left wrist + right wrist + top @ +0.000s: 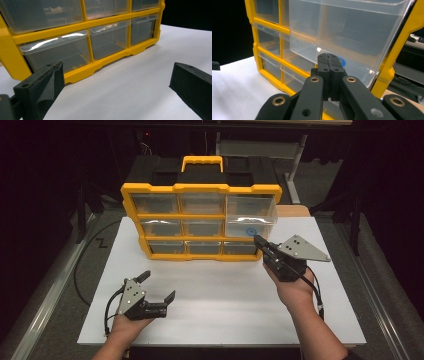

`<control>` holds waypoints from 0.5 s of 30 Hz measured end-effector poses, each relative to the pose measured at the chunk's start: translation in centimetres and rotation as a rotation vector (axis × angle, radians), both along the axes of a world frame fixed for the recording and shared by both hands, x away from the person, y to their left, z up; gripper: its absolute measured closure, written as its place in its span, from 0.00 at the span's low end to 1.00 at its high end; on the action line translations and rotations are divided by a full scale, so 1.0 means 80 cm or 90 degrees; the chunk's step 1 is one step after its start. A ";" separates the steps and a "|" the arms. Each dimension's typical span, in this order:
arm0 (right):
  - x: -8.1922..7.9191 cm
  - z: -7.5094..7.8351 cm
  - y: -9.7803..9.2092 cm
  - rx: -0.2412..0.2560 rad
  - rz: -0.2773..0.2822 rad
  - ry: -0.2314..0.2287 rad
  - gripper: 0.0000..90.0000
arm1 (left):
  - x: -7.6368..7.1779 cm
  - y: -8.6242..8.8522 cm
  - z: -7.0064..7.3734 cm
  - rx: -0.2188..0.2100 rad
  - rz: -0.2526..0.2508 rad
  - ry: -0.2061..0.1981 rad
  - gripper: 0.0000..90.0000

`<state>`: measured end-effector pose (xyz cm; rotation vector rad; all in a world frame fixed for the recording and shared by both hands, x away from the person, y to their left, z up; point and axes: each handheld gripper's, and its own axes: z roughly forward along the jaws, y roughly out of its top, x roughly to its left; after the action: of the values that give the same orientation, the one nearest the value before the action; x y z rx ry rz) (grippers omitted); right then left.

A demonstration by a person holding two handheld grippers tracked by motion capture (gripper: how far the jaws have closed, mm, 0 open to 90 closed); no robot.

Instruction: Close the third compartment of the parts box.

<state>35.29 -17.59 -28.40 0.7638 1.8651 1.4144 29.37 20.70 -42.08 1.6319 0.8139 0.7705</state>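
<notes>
Clear plastic, the pulled-out drawer (250, 217) juts from the right column of the yellow organizer (131, 202) on the white surface (220, 300), its long axis running toward the person. The right gripper (261, 244), fingers clenched, sits at its lower front edge, nearer than the released left gripper (157, 287).

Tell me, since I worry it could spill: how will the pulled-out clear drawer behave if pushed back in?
The clear drawer looks like thin rigid plastic, so it should slide rather than bend. It holds little besides a blue item, so it is probably light. The right claw, shut at its lower front, may slip on the glossy wall.
</notes>
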 end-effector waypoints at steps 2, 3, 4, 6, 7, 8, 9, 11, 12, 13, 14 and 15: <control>0.001 0.002 0.001 -0.001 -0.001 -0.002 1.00 | 0.000 0.000 0.000 0.000 0.000 0.000 0.00; 0.001 0.002 0.001 -0.001 -0.002 -0.003 1.00 | 0.000 0.000 0.000 -0.001 0.001 0.000 0.00; 0.001 0.003 0.002 -0.001 -0.003 -0.004 1.00 | 0.000 0.000 0.000 -0.001 0.001 -0.001 0.00; 0.002 0.004 0.002 0.000 -0.003 -0.004 1.00 | 0.000 0.001 0.000 -0.001 0.001 -0.001 0.00; 0.002 0.004 0.002 -0.001 -0.005 -0.006 1.00 | 0.000 0.001 0.000 -0.001 0.001 -0.001 0.00; 0.002 0.005 0.002 -0.001 -0.007 -0.006 1.00 | 0.000 0.001 0.000 -0.001 0.001 -0.001 0.00; 0.003 0.005 0.002 -0.001 -0.008 -0.007 1.00 | 0.000 0.001 0.000 -0.001 0.000 -0.001 0.00; 0.004 0.006 0.002 -0.002 -0.010 -0.008 1.00 | 0.000 0.000 0.000 -0.001 0.000 -0.001 0.00; 0.004 0.006 0.002 -0.001 -0.010 -0.008 1.00 | 0.000 0.000 0.000 -0.001 0.000 -0.001 0.00; 0.004 0.007 0.003 -0.002 -0.011 -0.008 1.00 | 0.000 0.000 0.000 -0.001 0.000 -0.001 0.00; 0.004 0.007 0.003 -0.001 -0.013 -0.009 1.00 | 0.000 0.000 0.000 -0.001 0.000 -0.001 0.00; 0.005 0.008 0.003 0.000 -0.013 -0.008 1.00 | 0.000 0.000 0.000 -0.001 0.000 -0.001 0.00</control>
<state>35.67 -17.34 -27.78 0.7696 1.8421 1.4036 29.36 20.73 -42.06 1.6295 0.8131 0.7707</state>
